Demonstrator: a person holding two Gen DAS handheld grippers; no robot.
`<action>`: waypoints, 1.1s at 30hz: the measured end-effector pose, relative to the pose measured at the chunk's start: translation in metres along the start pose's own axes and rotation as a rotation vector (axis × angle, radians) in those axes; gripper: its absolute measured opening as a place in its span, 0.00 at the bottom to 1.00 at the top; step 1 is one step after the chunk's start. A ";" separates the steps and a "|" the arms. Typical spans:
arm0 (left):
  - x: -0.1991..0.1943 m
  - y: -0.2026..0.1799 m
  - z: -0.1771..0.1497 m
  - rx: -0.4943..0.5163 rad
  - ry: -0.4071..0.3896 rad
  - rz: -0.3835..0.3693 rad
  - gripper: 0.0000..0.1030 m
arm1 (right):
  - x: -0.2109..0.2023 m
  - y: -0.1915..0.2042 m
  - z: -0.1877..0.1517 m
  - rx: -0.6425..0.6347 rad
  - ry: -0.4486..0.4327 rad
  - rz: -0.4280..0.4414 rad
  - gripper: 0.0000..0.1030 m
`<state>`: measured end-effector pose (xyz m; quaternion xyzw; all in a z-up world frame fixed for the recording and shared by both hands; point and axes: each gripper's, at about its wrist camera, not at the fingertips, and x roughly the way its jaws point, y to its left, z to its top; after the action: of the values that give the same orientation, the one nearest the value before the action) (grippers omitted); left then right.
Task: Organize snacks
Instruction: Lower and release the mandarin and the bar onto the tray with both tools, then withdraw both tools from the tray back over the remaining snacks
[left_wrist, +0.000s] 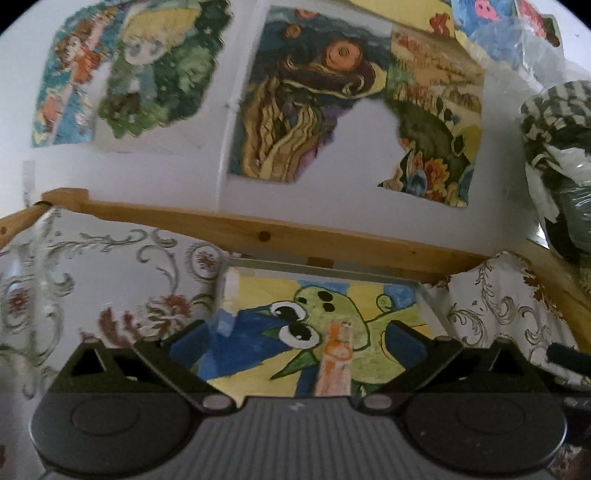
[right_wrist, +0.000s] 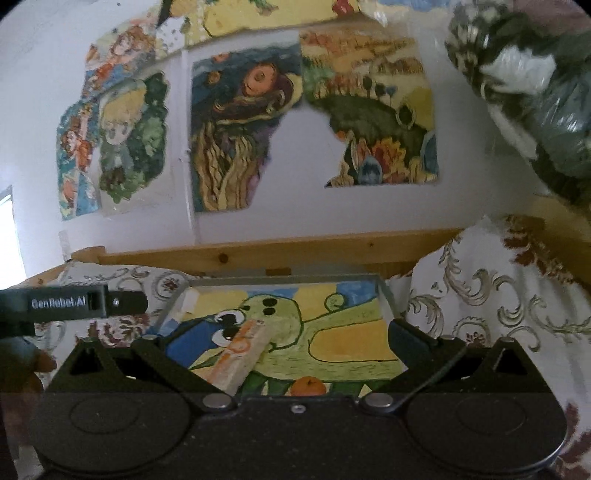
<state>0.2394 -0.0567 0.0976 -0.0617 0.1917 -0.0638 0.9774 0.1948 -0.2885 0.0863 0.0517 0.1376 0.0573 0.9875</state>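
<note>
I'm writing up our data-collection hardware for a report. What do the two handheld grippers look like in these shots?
Both are matte black. Each shows two angular fingers with triangular cut-outs, silver pivot pins, and two round discs on the body. The left gripper has a grey ribbed centre panel; the right gripper has a dark speckled one with a small screw. From the right wrist view, the left one's side bears white "GenRobot.AI" lettering. No cables, hands or sleeves show.

A bed (right_wrist: 498, 295) with a flowery white cover, a wooden rail along the wall, a tray (right_wrist: 386, 291) with a painted green frog picture lying on the cover
</note>
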 end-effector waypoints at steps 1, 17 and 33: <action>-0.007 0.002 -0.002 0.001 -0.003 0.004 1.00 | -0.008 0.004 -0.001 -0.007 -0.009 -0.003 0.99; -0.093 0.050 -0.053 -0.009 0.016 0.074 1.00 | -0.093 0.046 -0.045 -0.072 -0.015 0.024 0.99; -0.122 0.088 -0.119 0.052 0.286 0.126 1.00 | -0.132 0.069 -0.116 -0.080 0.160 0.020 0.99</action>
<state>0.0909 0.0362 0.0198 -0.0145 0.3308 -0.0154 0.9435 0.0296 -0.2269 0.0182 0.0090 0.2132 0.0764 0.9740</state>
